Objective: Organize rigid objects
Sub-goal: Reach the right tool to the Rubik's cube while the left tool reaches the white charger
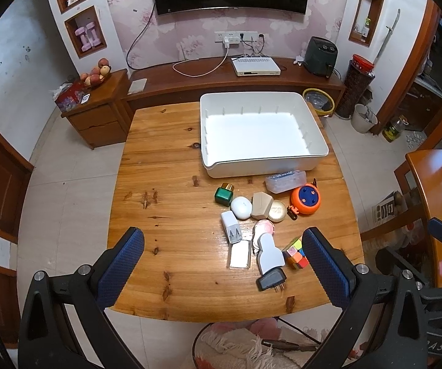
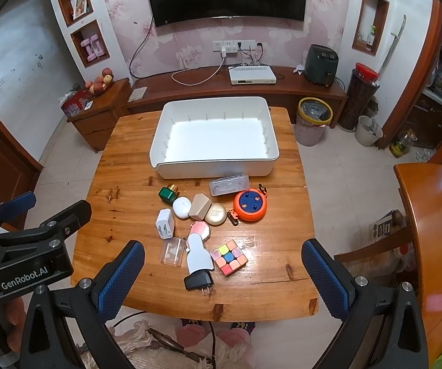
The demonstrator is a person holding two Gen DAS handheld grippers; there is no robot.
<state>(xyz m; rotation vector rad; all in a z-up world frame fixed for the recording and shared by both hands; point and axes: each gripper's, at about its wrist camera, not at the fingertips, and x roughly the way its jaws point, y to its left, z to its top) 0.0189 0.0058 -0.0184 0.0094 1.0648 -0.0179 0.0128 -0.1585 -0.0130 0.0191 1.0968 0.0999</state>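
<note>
Both claws (image 1: pixel 222 264) (image 2: pixel 222 272) above cluttered table (image 2: pixel 122 190)

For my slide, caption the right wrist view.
Open right claw above cluttered wooden table; white bin empty.

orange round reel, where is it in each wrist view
Left wrist: the orange round reel lies right of centre, at the right end of the clutter, just in front of the white bin.
Right wrist: the orange round reel sits slightly right of centre, again at the right end of the pile.
Shared landmark: the gold round tin lies just left of it in both views.
</note>
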